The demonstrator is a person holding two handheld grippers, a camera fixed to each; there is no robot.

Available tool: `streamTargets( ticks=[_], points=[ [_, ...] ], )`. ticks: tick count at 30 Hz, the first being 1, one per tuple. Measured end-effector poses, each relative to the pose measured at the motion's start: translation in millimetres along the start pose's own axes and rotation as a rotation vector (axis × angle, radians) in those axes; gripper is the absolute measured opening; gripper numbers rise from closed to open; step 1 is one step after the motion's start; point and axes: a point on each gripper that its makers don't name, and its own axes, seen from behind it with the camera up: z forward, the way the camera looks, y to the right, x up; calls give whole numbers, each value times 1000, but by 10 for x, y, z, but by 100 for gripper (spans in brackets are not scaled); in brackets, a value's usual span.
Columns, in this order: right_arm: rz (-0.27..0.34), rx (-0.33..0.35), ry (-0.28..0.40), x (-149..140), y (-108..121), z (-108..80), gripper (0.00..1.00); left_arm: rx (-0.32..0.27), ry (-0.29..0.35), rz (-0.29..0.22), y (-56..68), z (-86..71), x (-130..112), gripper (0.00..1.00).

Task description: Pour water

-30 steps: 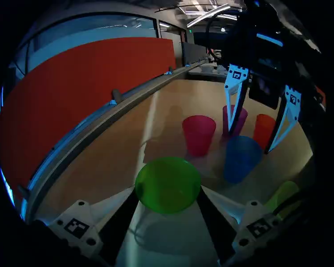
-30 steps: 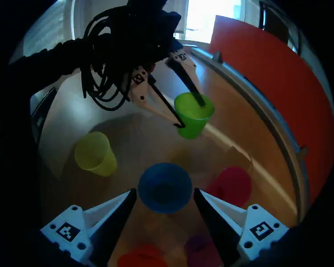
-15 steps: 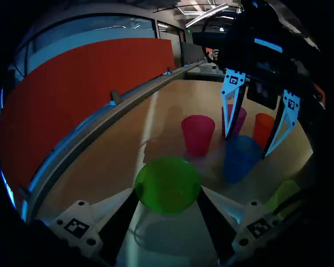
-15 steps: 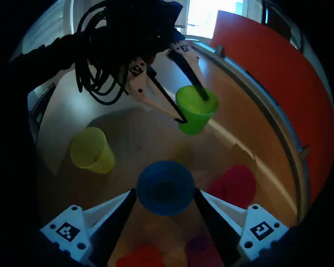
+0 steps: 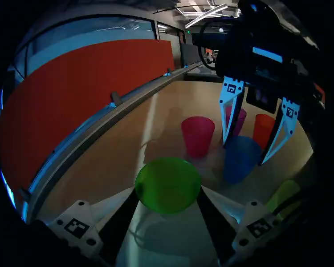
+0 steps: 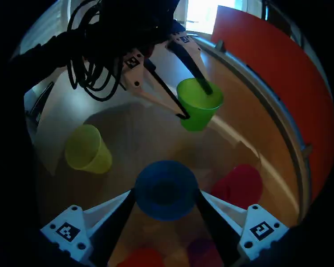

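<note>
A green cup (image 5: 168, 184) sits upright between my left gripper's (image 5: 167, 190) fingers, which are shut on its sides. In the right gripper view the same green cup (image 6: 199, 104) is gripped by the left gripper (image 6: 196, 104) farther off. My right gripper (image 6: 164, 192) is shut on a blue cup (image 6: 166, 189), with both fingers against its rim. The left gripper view shows that blue cup (image 5: 240, 158) to the right of the green one, with the right gripper (image 5: 242, 153) reaching down around it. I cannot tell whether either cup holds water.
On the wooden table (image 5: 122, 147) stand a pink cup (image 5: 198, 135), a purple cup (image 5: 239, 116), an orange cup (image 5: 263, 129) and a yellow cup (image 6: 86, 150). A metal rail (image 5: 100, 120) and a red wall panel (image 5: 78, 84) run along one table edge. Black cables (image 6: 95, 66) hang by the left gripper.
The right gripper has come down a little lower around the blue cup, which now looks slightly larger in its view. The green cup has stayed in the left gripper's hold.
</note>
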Motion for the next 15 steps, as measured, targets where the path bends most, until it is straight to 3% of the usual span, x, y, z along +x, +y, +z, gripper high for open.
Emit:
streamTargets(
  ticks=[15],
  points=[
    [20, -15, 28, 12, 4, 55, 93, 4, 1, 9, -5, 4, 0, 86]
  ],
)
